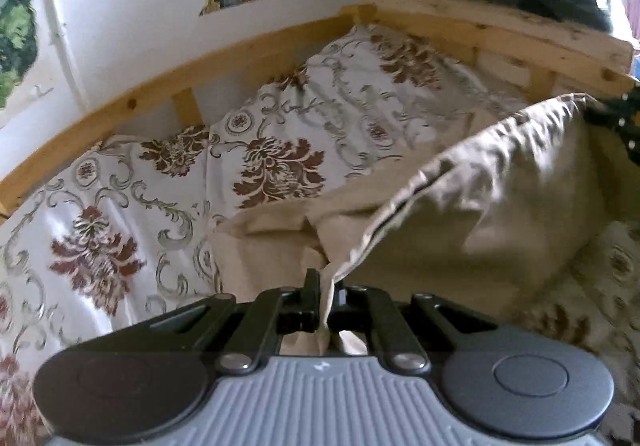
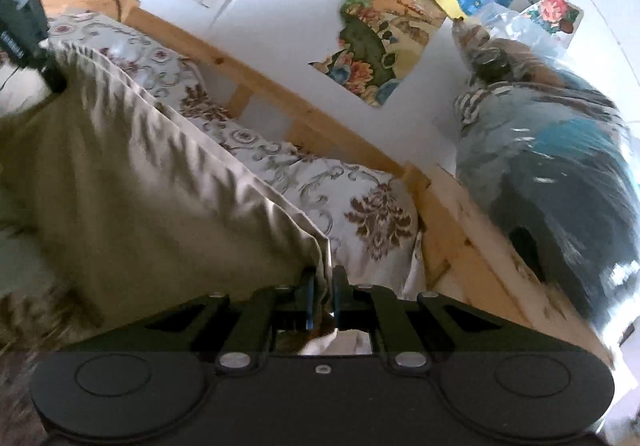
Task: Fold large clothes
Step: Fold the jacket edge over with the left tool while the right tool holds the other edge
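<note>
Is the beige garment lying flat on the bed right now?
No: beige garment hangs lifted, an edge pinched in left gripper and right gripper.

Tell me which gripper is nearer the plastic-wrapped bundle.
Right. The right gripper holds the beige cloth beside the plastic-wrapped bundle; the left gripper is farther off, along that cloth.

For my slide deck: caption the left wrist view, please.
Left gripper shut on beige cloth, lifting its edge above the floral bedspread.

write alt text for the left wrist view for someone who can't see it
The left gripper is shut on the gathered edge of a beige fabric garment, lifting it above a white floral-patterned bedspread. A pale wooden bed rail runs behind.
</note>
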Demonstrator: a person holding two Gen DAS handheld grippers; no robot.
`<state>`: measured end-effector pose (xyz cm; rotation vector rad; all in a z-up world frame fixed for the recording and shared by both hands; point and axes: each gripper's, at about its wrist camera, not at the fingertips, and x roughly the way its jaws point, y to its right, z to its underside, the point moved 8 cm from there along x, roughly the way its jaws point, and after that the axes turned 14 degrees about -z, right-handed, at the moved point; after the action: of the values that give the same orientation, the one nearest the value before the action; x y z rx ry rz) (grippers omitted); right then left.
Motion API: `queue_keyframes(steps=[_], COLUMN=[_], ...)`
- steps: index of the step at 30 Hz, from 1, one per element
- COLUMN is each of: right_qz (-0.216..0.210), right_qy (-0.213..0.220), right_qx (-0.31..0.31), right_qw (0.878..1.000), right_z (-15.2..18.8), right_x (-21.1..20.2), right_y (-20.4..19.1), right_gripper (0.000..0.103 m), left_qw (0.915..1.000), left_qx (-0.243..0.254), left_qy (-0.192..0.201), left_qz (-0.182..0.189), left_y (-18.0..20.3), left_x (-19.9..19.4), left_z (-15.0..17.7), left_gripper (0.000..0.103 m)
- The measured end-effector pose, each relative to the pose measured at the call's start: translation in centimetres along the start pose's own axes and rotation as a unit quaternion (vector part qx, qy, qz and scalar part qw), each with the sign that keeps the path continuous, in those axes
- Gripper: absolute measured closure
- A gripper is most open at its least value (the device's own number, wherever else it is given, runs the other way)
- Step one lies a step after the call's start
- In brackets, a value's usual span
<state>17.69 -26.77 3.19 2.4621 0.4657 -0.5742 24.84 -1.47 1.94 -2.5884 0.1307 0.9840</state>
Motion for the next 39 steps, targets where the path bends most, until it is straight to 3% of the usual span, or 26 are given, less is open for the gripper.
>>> queue_keyframes(steps=[4,8,10,12,14,17,20,22,25,29,34,39], right_qz=[-0.004,-0.013,-0.026,-0.029,-0.034,-0.030,-0.029,-0.029,-0.038,-0.048,0.011,0.029], right_qy=[-0.002,-0.018,-0.024,-0.018,0.004,0.027,0.045,0.054,0.052,0.012,-0.026,-0.003], right_qx=[-0.015,-0.004,0.012,0.024,0.034,0.046,0.065,0.057,0.028,0.000,0.016,0.082], right_qw=[1.000,1.000,0.999,0.999,0.999,0.998,0.996,0.996,0.998,0.999,0.999,0.996], right_z=[-1.6,-0.9,-0.3,0.1,0.5,1.5,3.2,4.5,6.3,8.6,10.8,10.4], right_x=[6.1,11.1,12.6,13.0,12.1,9.8,6.7,4.4,2.1,1.9,3.6,3.4], right_y=[2.1,3.1,3.5,3.7,3.9,4.5,4.6,3.7,1.4,-1.6,-1.8,0.5], right_gripper=[0.095,0.094,0.088,0.075,0.050,0.023,0.007,0.004,0.002,0.002,0.002,0.010], left_qw=[0.9987,0.9919,0.9877,0.9851,0.9844,0.9830,0.9826,0.9841,0.9872,0.9850,0.9872,0.9972], left_qx=[-0.021,-0.072,-0.090,-0.098,-0.103,-0.121,-0.135,-0.134,-0.137,-0.154,-0.152,-0.069], left_qy=[-0.043,-0.101,-0.124,-0.138,-0.140,-0.134,-0.115,-0.095,-0.037,-0.003,0.015,0.020], left_qz=[0.016,0.028,0.031,0.029,0.027,0.037,0.055,0.068,0.074,0.078,0.045,-0.020], left_y=[-0.9,-1.0,-0.7,-0.3,-0.3,-0.7,-1.1,-1.1,-1.8,-3.1,-3.8,-1.8], left_x=[6.3,12.2,14.1,15.5,16.1,15.9,14.6,13.2,10.1,5.9,0.9,-0.3], left_z=[-1.5,-1.2,-0.6,0.1,0.6,0.8,0.7,0.3,0.0,1.3,5.8,9.4], left_gripper=[0.099,0.099,0.098,0.098,0.098,0.096,0.070,0.031,0.014,0.007,0.003,0.002])
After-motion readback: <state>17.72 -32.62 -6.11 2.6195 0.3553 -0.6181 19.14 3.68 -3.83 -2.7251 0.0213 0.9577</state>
